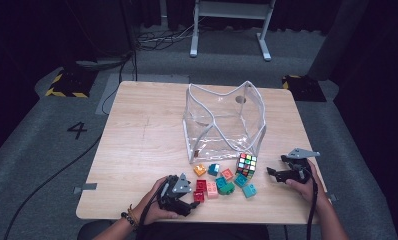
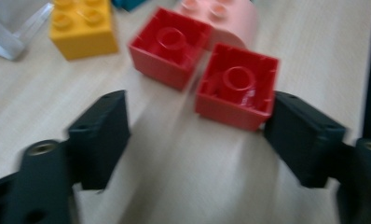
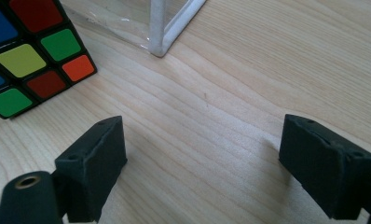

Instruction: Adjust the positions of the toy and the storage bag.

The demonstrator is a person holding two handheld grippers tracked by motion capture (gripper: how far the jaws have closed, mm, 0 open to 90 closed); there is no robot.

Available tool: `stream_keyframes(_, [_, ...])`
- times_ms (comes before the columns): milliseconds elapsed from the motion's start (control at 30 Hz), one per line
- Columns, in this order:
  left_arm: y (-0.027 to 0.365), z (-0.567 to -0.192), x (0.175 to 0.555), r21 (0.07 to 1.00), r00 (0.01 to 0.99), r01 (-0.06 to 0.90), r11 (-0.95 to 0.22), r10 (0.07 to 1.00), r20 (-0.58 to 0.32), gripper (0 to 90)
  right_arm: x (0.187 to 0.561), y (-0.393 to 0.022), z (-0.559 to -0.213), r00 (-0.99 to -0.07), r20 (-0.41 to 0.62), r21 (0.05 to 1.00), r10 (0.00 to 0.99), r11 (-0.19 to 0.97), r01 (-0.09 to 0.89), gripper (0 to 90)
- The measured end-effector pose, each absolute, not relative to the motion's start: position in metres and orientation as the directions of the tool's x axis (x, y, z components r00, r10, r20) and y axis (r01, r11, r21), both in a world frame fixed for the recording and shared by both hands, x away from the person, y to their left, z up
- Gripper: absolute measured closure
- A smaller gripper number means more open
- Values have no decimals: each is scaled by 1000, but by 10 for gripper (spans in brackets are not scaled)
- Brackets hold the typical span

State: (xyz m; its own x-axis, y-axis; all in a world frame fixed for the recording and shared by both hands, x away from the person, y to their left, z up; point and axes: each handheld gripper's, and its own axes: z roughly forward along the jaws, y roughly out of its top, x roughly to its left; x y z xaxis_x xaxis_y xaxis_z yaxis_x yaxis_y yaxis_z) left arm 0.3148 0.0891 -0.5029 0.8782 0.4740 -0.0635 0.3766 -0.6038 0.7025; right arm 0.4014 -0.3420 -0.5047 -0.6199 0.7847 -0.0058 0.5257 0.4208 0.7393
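Note:
Two red bricks lie hollow side up in the left gripper view, the nearer one (image 2: 237,84) just past my jaw tips and the farther one (image 2: 169,46) behind it. My left gripper (image 2: 195,128) is open; its right jaw's tip sits against the nearer brick's corner and its left jaw stands well clear. In the high view the left gripper (image 1: 191,199) lies at the table's front edge beside the red bricks (image 1: 200,190). My right gripper (image 3: 202,126) is open over bare wood, and in the high view the right gripper (image 1: 275,169) is to the right of a Rubik's cube (image 1: 246,165).
A clear plastic bag (image 1: 222,120) with white piping stands open at mid-table; its corner (image 3: 160,28) is ahead of the right gripper. A yellow brick (image 2: 83,28) and a pink brick (image 2: 225,16) lie beyond the red ones. Teal, green and orange bricks (image 1: 227,180) are scattered nearby.

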Motion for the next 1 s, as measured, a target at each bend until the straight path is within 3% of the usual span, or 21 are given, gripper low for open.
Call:
stream_keyframes(467, [66,-503,344,715,881,356,-601,470,-43,323,401,-342,-505,-620,-6,739,784,421,526,147])
stream_keyframes(733, [80,-503,343,687,882,380,-619,467,-66,176,401,-342,-505,-629,-15,740,777,432,516,158])
stream_keyframes(833, [97,-503,342,685,884,373,-626,463,-58,159,399,-343,-503,-647,-7,750,762,432,501,208])
stream_keyframes(1000, [118,-504,344,688,874,381,-618,483,-50,155,393,-335,-489,-682,0,794,731,415,445,207])
